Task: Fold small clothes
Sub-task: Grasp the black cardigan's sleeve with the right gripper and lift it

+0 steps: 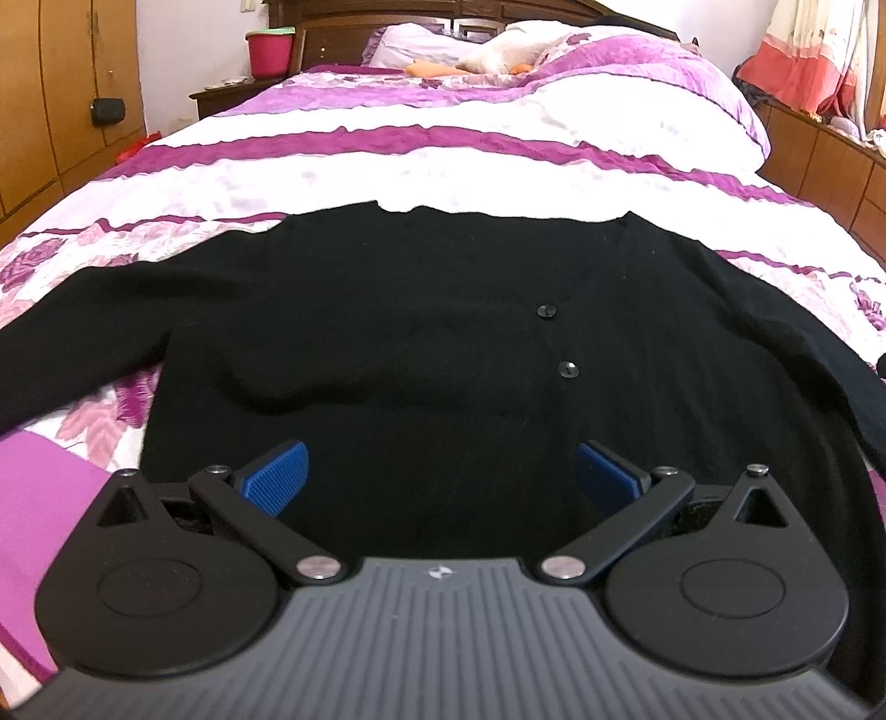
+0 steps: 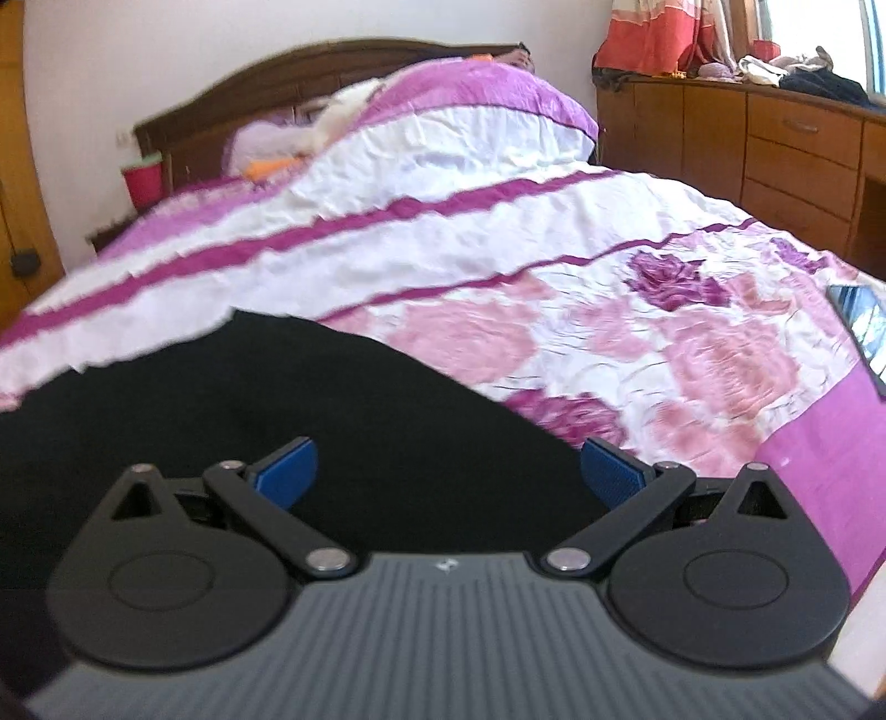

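Flat on the crinkled floral quilt, a soft, perhaps knitted black cardigan; both grippers' jaws wide, empty.

From my left wrist camera the room looks evenly bright with soft daylight and no hard shadows. The black knitted cardigan swallows the light, so I read almost no texture beyond its two shiny buttons. The white bands of the purple-and-white floral quilt are nearly blown out. Fisheye bending curves the brown wooden wardrobe at the left edge. My right wrist view is softer, smeared by blur, and daylight glares from the window strip at upper right.
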A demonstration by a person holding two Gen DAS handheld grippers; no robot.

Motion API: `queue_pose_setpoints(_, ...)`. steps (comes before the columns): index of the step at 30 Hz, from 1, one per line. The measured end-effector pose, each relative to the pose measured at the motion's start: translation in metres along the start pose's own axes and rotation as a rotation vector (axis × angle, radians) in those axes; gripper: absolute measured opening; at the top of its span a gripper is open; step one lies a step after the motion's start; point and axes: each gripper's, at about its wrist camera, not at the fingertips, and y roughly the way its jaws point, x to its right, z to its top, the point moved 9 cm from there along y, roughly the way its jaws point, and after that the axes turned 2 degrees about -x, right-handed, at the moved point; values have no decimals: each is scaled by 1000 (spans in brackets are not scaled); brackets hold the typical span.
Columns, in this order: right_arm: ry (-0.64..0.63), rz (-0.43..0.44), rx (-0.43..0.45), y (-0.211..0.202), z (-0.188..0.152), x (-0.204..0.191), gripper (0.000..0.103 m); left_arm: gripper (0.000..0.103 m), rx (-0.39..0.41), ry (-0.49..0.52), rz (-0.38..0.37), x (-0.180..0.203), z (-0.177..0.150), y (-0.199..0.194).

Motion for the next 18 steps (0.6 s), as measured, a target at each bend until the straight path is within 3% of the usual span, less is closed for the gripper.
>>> queue_pose_setpoints(6,-90,-17,-97,25,-12,24,103,103,-47,1,-3,6,-5,25)
queue_pose_setpoints(10,-57,-17,-165,39,-27,44,103,103,-66,4,6,8,-12,43)
queue_pose_setpoints(18,1,119,-187,28,-59,64,103,103,-44,23,2,7,-20,54)
